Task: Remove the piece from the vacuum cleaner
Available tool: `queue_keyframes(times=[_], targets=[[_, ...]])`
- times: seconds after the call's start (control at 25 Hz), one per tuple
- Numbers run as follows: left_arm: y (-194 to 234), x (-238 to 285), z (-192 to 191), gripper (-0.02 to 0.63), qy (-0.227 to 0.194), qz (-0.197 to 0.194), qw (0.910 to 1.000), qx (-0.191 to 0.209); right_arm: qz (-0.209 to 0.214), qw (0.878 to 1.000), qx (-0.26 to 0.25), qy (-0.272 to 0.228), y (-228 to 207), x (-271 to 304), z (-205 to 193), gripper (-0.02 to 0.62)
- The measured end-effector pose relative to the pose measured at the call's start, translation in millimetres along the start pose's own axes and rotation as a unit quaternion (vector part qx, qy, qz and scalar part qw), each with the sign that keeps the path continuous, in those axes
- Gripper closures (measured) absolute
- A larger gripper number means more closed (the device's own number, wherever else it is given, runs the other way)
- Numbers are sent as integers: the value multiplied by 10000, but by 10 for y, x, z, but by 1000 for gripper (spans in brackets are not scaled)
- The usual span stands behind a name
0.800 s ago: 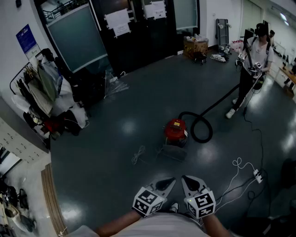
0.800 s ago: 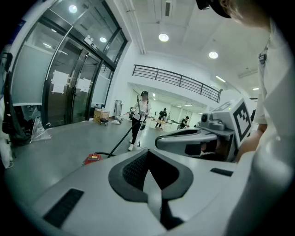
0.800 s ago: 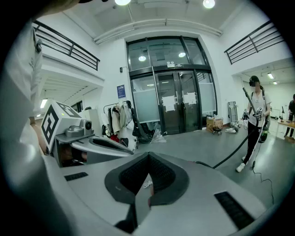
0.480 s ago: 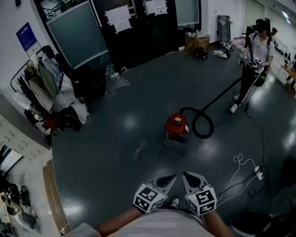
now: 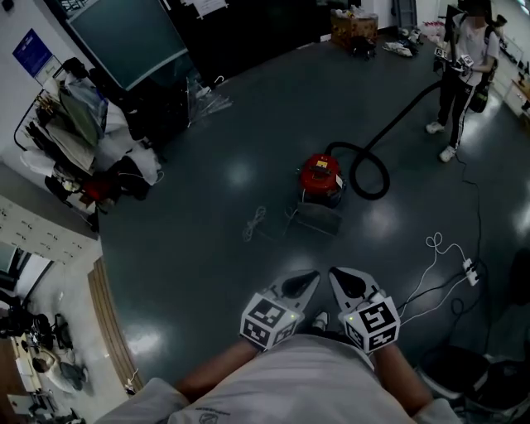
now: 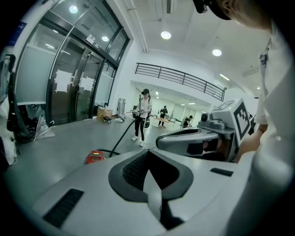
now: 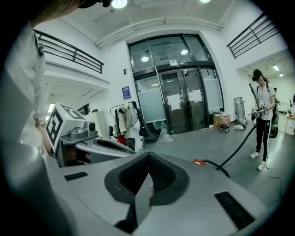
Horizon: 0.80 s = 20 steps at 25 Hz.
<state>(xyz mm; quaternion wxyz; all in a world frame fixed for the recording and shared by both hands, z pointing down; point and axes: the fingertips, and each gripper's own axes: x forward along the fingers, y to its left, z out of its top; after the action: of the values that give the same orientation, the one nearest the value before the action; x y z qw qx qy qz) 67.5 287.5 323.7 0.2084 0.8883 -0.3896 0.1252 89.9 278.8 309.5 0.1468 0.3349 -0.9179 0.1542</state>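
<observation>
A red canister vacuum cleaner (image 5: 320, 177) stands on the dark floor ahead of me, with its black hose (image 5: 370, 157) looping right and up to a person (image 5: 461, 58) who holds its far end. A flat grey piece (image 5: 317, 219) lies on the floor just in front of the vacuum. My left gripper (image 5: 301, 286) and right gripper (image 5: 347, 281) are held close to my body, well short of the vacuum, both shut and empty. The vacuum cleaner (image 6: 94, 157) shows small in the left gripper view, and its red body (image 7: 199, 162) in the right gripper view.
A coiled cord (image 5: 252, 224) lies left of the vacuum. A white cable with a power strip (image 5: 469, 271) runs along the right. A clothes rack with bags (image 5: 79, 141) stands at the left wall, a box (image 5: 351, 17) near the dark glass doors at the back.
The view has tipped down and forward: the vacuum sits higher in the frame and nearer. Both grippers have stayed shut and close together.
</observation>
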Motion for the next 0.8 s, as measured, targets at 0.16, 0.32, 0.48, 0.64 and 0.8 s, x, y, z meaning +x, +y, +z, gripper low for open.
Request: queue_keyframes(times=[0.16, 0.32, 0.48, 0.64, 0.8], targets=[[50, 41, -4, 600, 37, 31, 10000, 16, 83, 10000, 8, -6, -48, 47, -5, 578], [231, 144, -12, 600, 87, 54, 9999, -15, 47, 9999, 148, 58, -180, 180, -64, 578], [582, 275, 36, 600, 119, 52, 9999, -45, -8, 9996, 216, 206, -289, 455, -77, 578], [1062, 529, 189, 600, 131, -77, 9999, 25, -147, 9993, 187, 271, -532, 917, 32, 578], [1584, 771, 286, 600, 339, -316, 9986, 264, -365, 9985, 275, 317, -799, 1429, 196, 578]])
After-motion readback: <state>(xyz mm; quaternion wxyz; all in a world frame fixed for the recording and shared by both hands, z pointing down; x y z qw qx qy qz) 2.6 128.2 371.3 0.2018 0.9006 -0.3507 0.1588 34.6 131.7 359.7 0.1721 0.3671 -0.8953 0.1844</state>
